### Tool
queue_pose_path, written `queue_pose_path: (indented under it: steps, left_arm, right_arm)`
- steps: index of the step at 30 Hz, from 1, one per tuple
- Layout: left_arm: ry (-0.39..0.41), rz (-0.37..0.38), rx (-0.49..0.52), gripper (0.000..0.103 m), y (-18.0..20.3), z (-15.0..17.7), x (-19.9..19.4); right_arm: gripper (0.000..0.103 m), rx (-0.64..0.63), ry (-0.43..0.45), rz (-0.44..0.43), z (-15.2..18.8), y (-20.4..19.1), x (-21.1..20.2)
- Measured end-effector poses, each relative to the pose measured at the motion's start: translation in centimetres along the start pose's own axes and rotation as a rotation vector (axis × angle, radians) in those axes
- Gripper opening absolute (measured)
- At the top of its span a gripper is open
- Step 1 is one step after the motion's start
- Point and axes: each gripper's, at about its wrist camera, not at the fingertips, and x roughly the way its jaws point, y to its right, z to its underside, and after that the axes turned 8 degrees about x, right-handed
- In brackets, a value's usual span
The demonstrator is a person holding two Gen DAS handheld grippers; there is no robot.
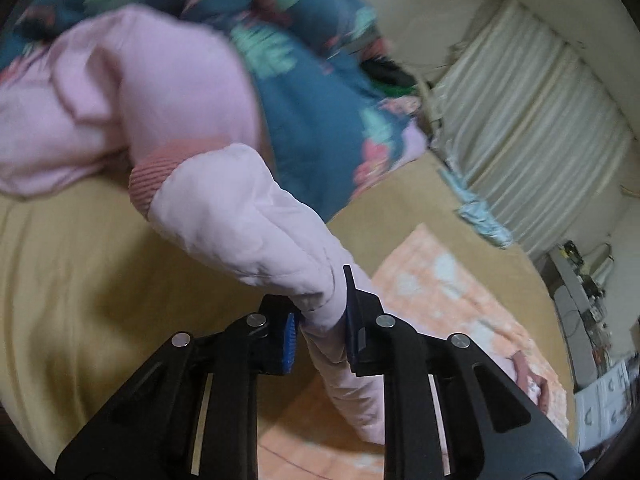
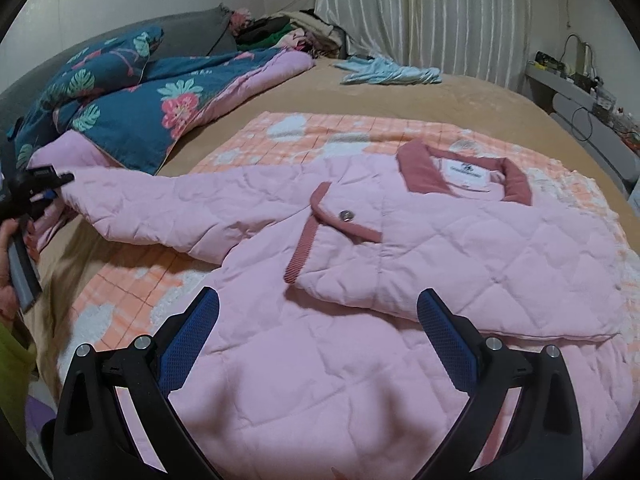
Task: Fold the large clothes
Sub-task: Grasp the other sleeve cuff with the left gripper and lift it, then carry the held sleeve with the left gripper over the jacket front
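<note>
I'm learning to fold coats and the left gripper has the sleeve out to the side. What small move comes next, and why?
Probably carry the sleeve inward across the pink jacket. The left gripper is shut on its end, the other sleeve already lies folded over the chest, and the right gripper hovers open above the hem.

Floral duvet [image 1: 304, 92]: motion-blurred, print unreadable, cut off at 12 o'clock.
Collar label [image 2: 466, 172]: lettering too small to read.
Jacket hem [image 2: 320, 420]: cut off at 6 o'clock, between the fingers [image 2: 192, 340].
Desk clutter [image 2: 580, 76]: too small to tell.
</note>
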Motion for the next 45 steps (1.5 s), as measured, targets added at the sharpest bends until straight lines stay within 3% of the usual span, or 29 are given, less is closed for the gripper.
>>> queue_pose_path:
  steps: [11, 22, 45]
  left_arm:
    - [0.077, 0.163, 0.17, 0.011, 10.8, -2.5, -6.3]
    - [0.121, 0.285, 0.293, 0.01, 20.4, -1.8, -11.8]
    - [0.078, 0.419, 0.487, 0.01, 33.3, 4.3, -13.7]
  right_arm:
    - [0.099, 0.012, 0.083, 0.041, 0.8, 3.4, -5.8]
    - [0.099, 0.095, 0.143, 0.064, 1.4, 7.9, -10.2]
    - [0.099, 0.215, 0.24, 0.126, 3.7, 15.9, -16.6]
